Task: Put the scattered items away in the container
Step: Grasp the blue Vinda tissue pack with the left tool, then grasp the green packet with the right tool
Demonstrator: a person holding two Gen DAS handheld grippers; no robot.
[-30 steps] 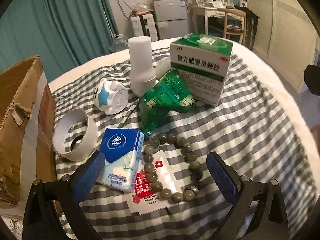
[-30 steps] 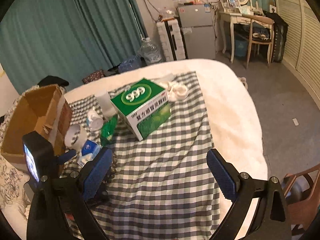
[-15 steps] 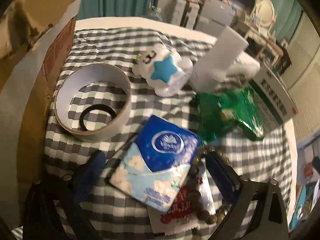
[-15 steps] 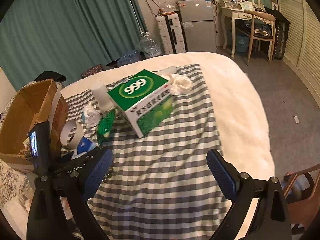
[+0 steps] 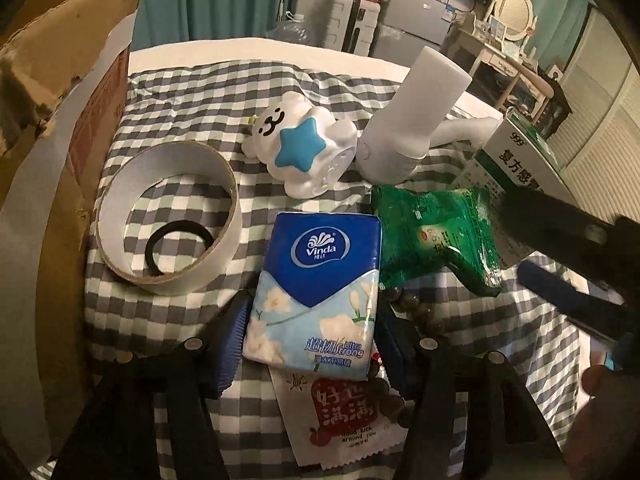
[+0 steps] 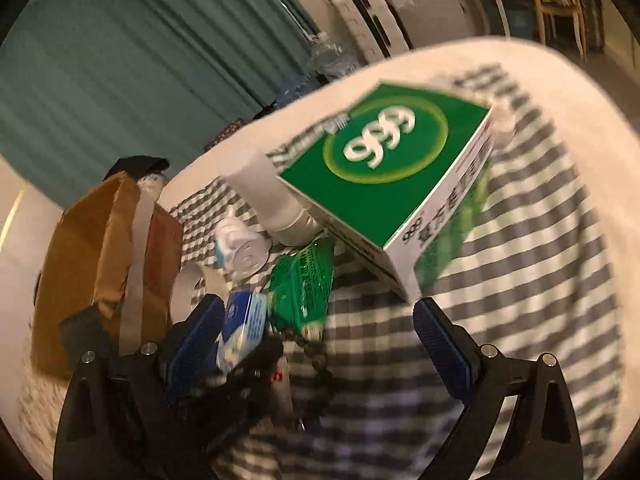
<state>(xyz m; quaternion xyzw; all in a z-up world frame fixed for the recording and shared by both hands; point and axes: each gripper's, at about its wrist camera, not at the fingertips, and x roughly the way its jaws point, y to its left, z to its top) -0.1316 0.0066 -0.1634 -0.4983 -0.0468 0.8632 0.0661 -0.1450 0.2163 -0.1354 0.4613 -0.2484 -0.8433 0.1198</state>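
Note:
My left gripper [image 5: 310,332] is shut on the blue Vinda tissue pack [image 5: 316,284], its pads pressing both sides of the pack's near end. The pack lies over a red-and-white sachet [image 5: 344,424] and a bead bracelet [image 5: 408,304] on the checked cloth. The cardboard box [image 5: 44,128] stands at the left. My right gripper [image 6: 316,344] is open and empty, hovering in front of the green 999 medicine box [image 6: 384,180]. The tissue pack [image 6: 242,328] shows beside its left finger, held by the left gripper.
A tape roll [image 5: 168,216] with a black hair tie [image 5: 178,248] inside lies left of the pack. A white bear toy [image 5: 304,148], a white bottle [image 5: 416,116], and a green packet [image 5: 436,240] lie behind. The right gripper's finger [image 5: 568,296] enters at the right.
My left gripper has moved in and closed on the tissue pack. My right gripper has swung down and left toward the green 999 box; its view is motion-blurred.

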